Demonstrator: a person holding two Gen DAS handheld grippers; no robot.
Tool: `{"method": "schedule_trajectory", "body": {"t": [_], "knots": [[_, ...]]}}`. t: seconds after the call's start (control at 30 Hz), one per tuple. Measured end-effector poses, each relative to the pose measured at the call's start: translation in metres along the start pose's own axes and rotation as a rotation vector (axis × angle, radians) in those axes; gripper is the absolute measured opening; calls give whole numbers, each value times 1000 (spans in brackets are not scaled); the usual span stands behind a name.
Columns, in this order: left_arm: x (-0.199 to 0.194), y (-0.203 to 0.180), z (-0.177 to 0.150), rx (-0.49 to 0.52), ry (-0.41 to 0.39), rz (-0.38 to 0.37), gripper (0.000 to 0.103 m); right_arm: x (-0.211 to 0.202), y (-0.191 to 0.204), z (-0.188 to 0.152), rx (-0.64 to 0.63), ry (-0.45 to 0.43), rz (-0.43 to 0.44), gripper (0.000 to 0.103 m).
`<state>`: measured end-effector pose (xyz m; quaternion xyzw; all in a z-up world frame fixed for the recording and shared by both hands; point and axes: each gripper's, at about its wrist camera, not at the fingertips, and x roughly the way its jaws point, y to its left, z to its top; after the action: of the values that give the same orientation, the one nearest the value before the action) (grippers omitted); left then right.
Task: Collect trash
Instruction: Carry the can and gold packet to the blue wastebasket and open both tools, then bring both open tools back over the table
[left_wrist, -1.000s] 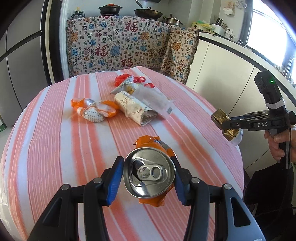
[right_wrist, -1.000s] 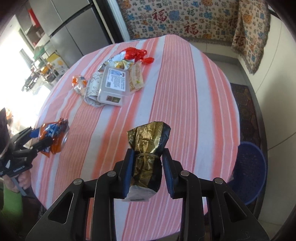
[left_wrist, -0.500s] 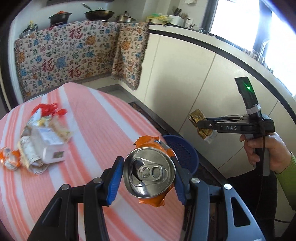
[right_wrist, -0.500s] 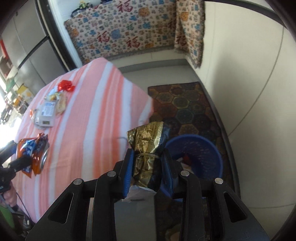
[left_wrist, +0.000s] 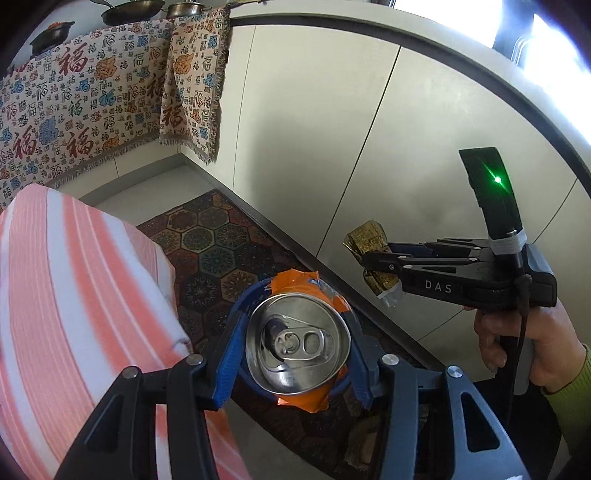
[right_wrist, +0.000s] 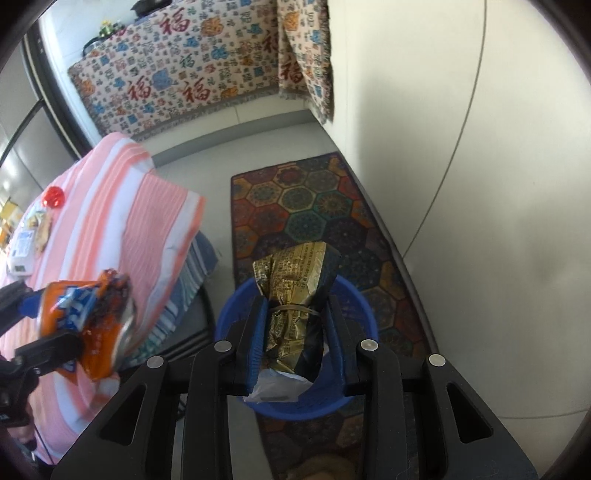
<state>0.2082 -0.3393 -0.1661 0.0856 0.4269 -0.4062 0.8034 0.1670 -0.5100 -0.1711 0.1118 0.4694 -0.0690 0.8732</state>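
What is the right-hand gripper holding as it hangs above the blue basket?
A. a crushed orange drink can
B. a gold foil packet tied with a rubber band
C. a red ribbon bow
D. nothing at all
B: in the right wrist view the right gripper pinches a gold foil packet with a rubber band around it, over the blue basket; the orange can sits in the left gripper.

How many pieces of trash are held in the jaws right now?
2. An orange can sits in the left gripper; a gold wrapper sits in the right gripper, above the blue bin. More trash remains on the table.
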Motion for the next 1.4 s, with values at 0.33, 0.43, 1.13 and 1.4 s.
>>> {"method": "schedule_trajectory", "body": {"t": [0.33,0.43,1.13,1.4], "knots": [[60,-8,10,2,43,-1,51,18,-32,-5,96,22,43,31],[65,-15,4,13,52,2,51,20,-35,-5,112,27,59,31],[7,-15,-9,-4,-46,128,65,-13,-14,6,59,-150,-21,82],[-97,44,-79,-85,-78,310,71,-23,79,-14,-190,-198,11,91]]}}
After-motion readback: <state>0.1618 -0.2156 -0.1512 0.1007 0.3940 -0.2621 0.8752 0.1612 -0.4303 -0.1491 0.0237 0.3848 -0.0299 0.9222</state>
